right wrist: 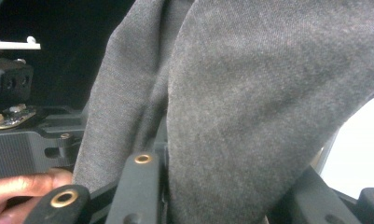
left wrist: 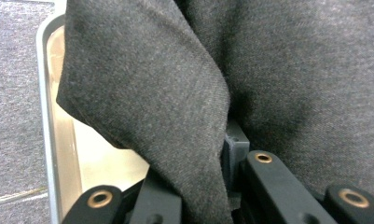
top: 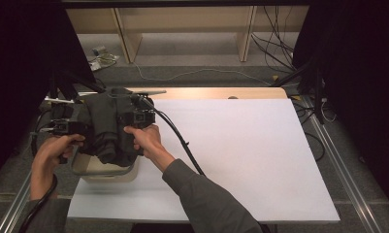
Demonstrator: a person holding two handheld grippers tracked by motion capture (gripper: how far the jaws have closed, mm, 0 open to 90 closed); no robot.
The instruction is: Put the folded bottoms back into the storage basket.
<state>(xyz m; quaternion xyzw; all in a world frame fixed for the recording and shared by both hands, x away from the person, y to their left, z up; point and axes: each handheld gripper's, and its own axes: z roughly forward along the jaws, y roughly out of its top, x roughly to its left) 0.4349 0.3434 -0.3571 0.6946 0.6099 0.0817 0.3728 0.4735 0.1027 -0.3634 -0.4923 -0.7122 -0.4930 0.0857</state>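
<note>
Bin (top: 105, 170) interior under dark cloth (top: 107, 126)

Table (top: 260, 92) of pale wood, covered almost wholly by a white sheet (top: 240, 150); only a strip of wood bare along the far edge. On the sheet, near its front left corner, a cream bin (top: 105, 171) with a grey rim.

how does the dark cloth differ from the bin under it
The dark grey cloth is soft, folded and hangs held up between both grippers; the bin is rigid, pale cream and rests on the table. The cloth is matte and woven; the bin's rim is smooth. Both sit at the table's left edge.
</note>
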